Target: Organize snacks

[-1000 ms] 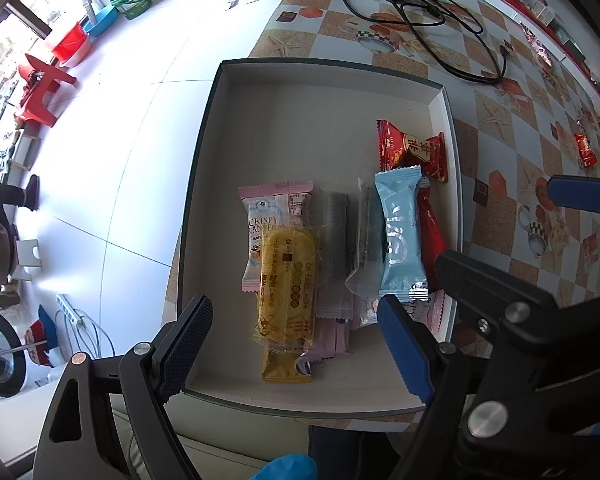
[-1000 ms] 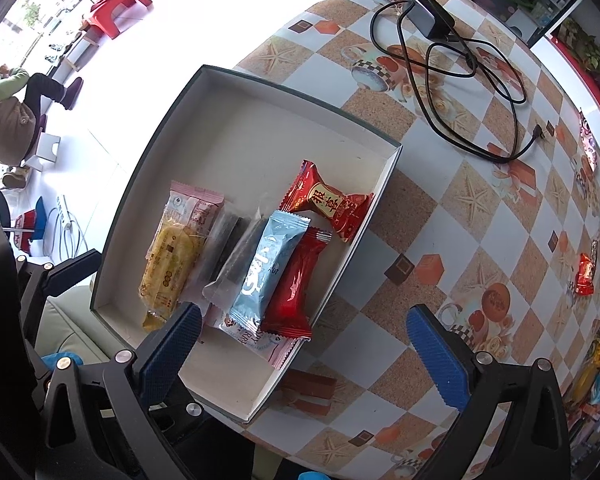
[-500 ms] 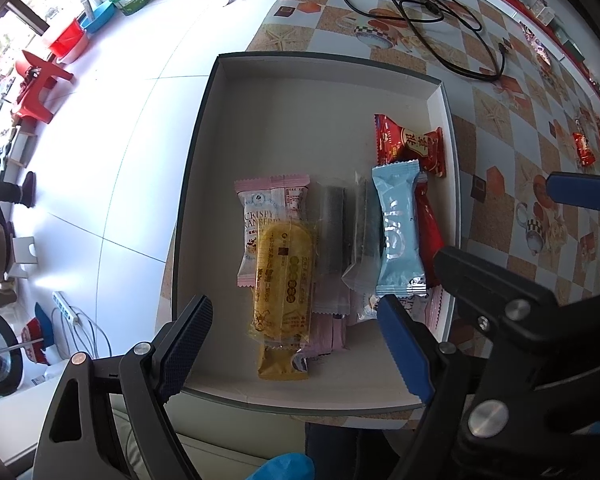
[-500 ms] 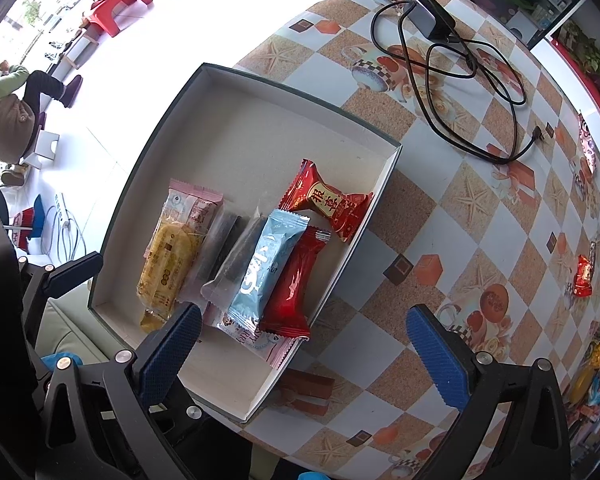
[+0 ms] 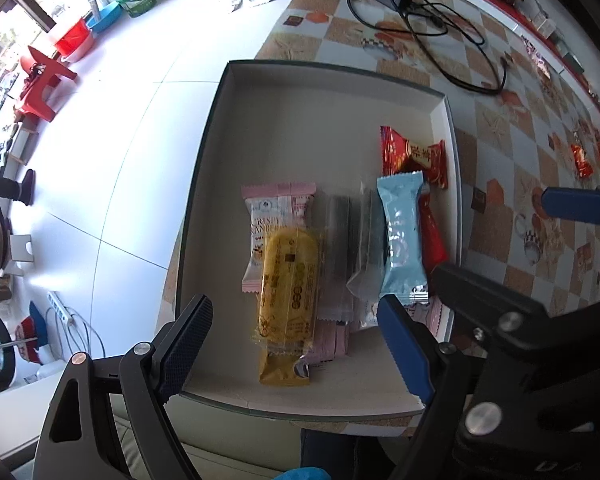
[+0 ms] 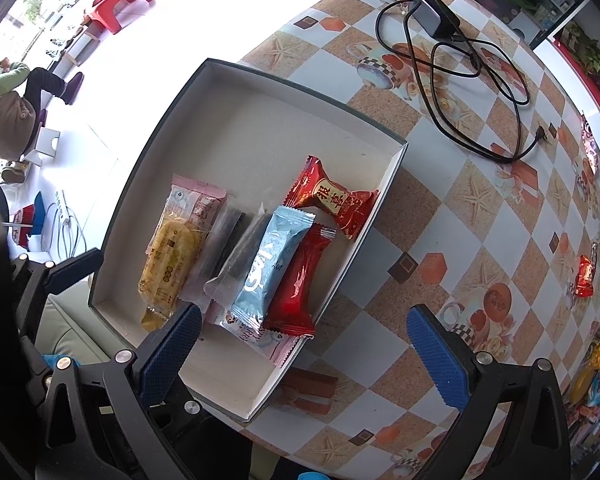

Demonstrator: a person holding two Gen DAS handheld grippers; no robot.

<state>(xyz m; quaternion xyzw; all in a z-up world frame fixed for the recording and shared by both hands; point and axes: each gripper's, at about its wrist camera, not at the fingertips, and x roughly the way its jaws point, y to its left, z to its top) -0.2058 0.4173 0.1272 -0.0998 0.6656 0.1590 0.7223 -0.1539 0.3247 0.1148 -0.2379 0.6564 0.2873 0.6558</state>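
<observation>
Fingers on both grippers stand spread wide and hold nothing: the left gripper point(image 5: 296, 344) hovers over the near end of the shallow box point(image 5: 332, 92), and the right gripper point(image 6: 308, 356) straddles the box's near right corner, one finger over the box floor and the other over the tiled worktop point(image 6: 480, 184). Inside the box the snacks lie side by side at the near end: a yellow cake pack point(image 5: 290, 280) on top of a pink-edged wafer pack point(image 5: 278, 210), two clear packs with dark bars point(image 5: 352, 240), a light blue pack point(image 5: 402, 240), a plain red pack point(image 6: 296, 280) and a red candy-style pack point(image 6: 334, 200) lying crosswise beyond them. A small red snack point(image 6: 584, 276) lies on the worktop well apart, to the right. Judging by this, the step in hand is fetching the next loose snack; the right gripper would need to travel right and close on it.
</observation>
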